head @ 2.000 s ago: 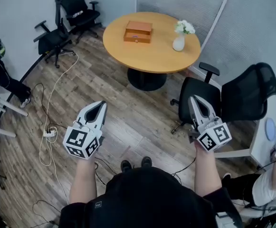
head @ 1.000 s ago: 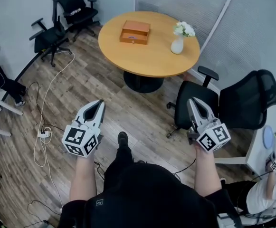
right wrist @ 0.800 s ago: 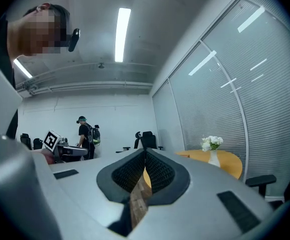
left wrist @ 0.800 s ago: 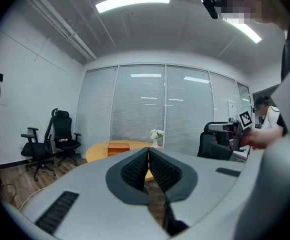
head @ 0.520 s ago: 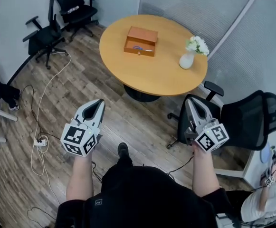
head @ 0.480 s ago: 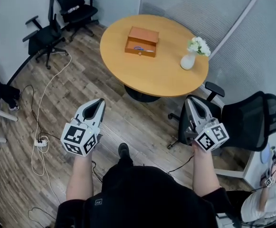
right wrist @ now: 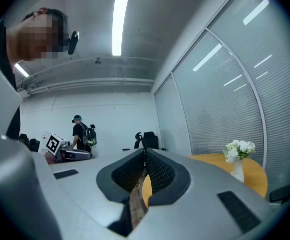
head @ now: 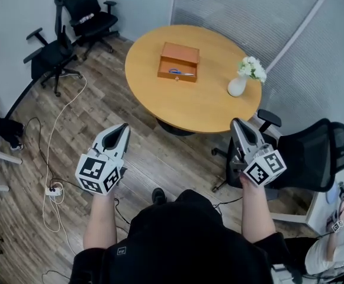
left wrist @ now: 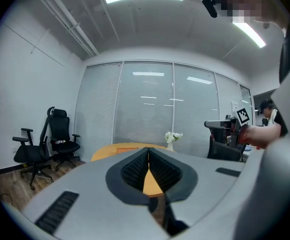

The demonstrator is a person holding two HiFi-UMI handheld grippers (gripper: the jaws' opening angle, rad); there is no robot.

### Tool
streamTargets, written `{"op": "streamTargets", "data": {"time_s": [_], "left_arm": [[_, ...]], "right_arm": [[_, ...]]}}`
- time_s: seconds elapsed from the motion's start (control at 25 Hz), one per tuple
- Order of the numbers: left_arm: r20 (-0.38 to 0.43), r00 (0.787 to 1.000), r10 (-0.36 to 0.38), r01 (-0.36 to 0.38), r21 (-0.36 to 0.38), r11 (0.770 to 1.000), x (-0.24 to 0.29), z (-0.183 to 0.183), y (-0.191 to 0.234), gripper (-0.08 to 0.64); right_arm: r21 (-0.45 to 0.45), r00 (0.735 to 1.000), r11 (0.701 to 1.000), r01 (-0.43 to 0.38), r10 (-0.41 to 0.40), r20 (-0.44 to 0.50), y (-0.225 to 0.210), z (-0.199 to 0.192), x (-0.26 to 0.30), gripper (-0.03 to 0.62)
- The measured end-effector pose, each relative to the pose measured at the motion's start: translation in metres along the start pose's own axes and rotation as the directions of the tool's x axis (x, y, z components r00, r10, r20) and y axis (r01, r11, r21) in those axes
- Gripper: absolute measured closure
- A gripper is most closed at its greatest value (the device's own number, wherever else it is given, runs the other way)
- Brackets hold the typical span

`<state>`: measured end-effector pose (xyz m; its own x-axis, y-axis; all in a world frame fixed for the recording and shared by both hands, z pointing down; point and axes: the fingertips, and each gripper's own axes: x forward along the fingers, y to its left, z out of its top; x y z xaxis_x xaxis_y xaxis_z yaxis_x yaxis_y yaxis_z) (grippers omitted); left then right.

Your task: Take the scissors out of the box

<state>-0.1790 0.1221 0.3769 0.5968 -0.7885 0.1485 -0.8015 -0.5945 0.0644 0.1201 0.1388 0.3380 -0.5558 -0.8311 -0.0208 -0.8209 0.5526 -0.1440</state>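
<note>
Both my tools are closed down narrow and hold nothing. In the left gripper view the pads of the left tool meet at their tips with only the orange counter showing through the slit behind them, and the right gripper view shows the right tool the same way, with bare floor and counter edge in the gap. From the head view I hold both out roughly level in front of me, over the wooden floor and well short of the round counter. The box sits on the far-left part of that counter, open on top. The scissors lie flat in its near compartment. Their long axis runs left to right, with the blue handles to the left and the blades pointing right. The box is straight ahead and far from me, about midway between my two tools, so neither hand is clearly nearer. A vase of white flowers stands on the counter's right side, ahead of the right tool, and a black chair is just beside that tool. I judge the left side gives the clearer line in, and it also meets the handles first. Either tool must open before it can take them, and it should close across the scissors' length, not along it.
</note>
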Motion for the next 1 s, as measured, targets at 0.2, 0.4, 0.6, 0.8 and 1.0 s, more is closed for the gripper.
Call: {"op": "streamTargets", "data": {"time_s": [0.2,0.4,0.6,0.8,1.0], "left_arm": [[-0.025,1.000,0.013,-0.013,-0.007,1.000,0.016,-0.004,0.016,0.546],[-0.059,0.998,0.023,-0.023,0.002,1.000,0.046,-0.006,0.030,0.546],[-0.081,0.996,0.038,-0.037,0.011,0.999,0.091,-0.001,0.047,0.546],[-0.119,0.993,0.027,-0.028,-0.005,1.000,0.162,0.000,0.061,0.546],[-0.145,0.989,0.009,-0.009,0.001,1.000,0.236,0.004,0.068,0.546]], "right_arm": [[0.019,1.000,1.000,-0.004,0.004,0.007,-0.018,-0.006,0.016,0.554],[0.059,1.000,0.998,-0.017,0.016,0.016,-0.049,-0.018,0.045,0.552],[0.083,0.999,0.996,-0.037,0.036,0.012,-0.090,-0.027,0.080,0.552],[0.097,0.999,0.995,-0.039,0.040,-0.011,-0.149,-0.031,0.124,0.552],[0.111,0.998,0.992,-0.059,0.063,-0.026,-0.205,-0.040,0.170,0.552]]}}
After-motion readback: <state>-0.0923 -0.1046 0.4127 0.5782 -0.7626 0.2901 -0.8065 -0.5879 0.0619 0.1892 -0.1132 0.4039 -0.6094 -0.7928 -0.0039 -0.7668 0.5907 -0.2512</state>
